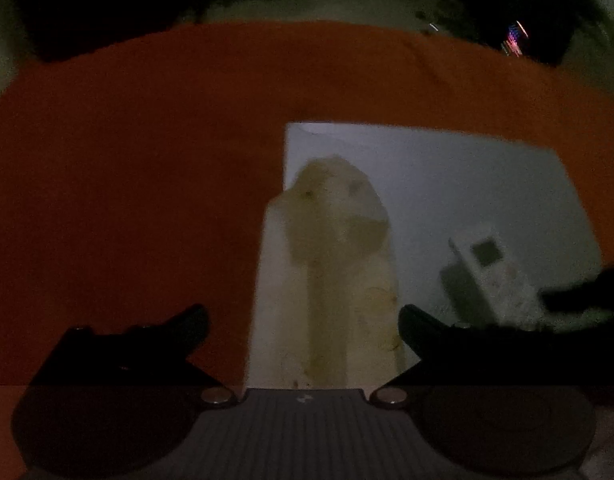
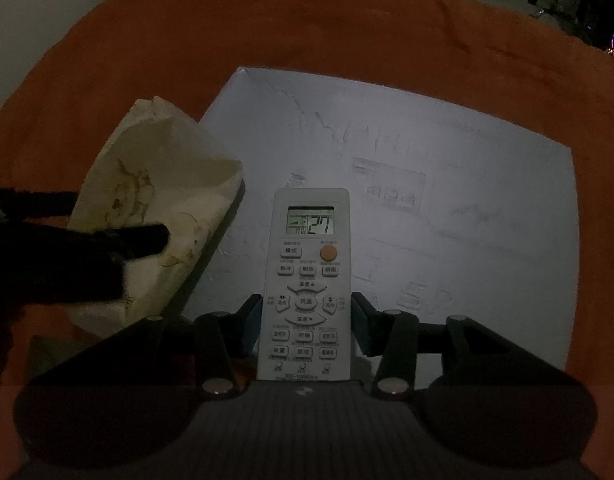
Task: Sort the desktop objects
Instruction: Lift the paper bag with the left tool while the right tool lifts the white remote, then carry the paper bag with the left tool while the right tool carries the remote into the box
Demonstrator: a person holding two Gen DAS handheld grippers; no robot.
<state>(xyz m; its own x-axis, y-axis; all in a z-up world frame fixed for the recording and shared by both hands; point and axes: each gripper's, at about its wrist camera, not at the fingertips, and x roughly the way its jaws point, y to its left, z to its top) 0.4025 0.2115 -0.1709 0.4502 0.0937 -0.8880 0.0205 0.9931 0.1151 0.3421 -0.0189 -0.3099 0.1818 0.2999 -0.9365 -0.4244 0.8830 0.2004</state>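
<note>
On the orange cloth [image 2: 347, 28] that covers the desk lies a white board [image 2: 447, 168], and that board looks to me like the place where the desktop things are being gathered. I judge the sorting to be mid-way: two things are at the board and both of my grippers are busy with them.

My right gripper [image 2: 306, 316] is closed on the sides of the white remote control [image 2: 305, 280], its blue pads pressing the body near the lower buttons. The remote points away from me over the board, display lit; whether it rests on the board or hangs just above it I cannot tell.

My left gripper [image 1: 303, 320] stands wide apart, holding nothing. The cream tissue pack [image 1: 335, 264] lies between its fingertips, with neither finger touching it as far as I can see in the dim left view. The pack sits at the left edge of the board, partly on the board and partly over the cloth, just beside the remote. In the right view one dark left finger [image 2: 147, 240] crosses in front of the pack.

Next, I think, the left gripper needs to draw back clear of the pack without nudging it, while the right sets the remote flat beside it and lets go.
</note>
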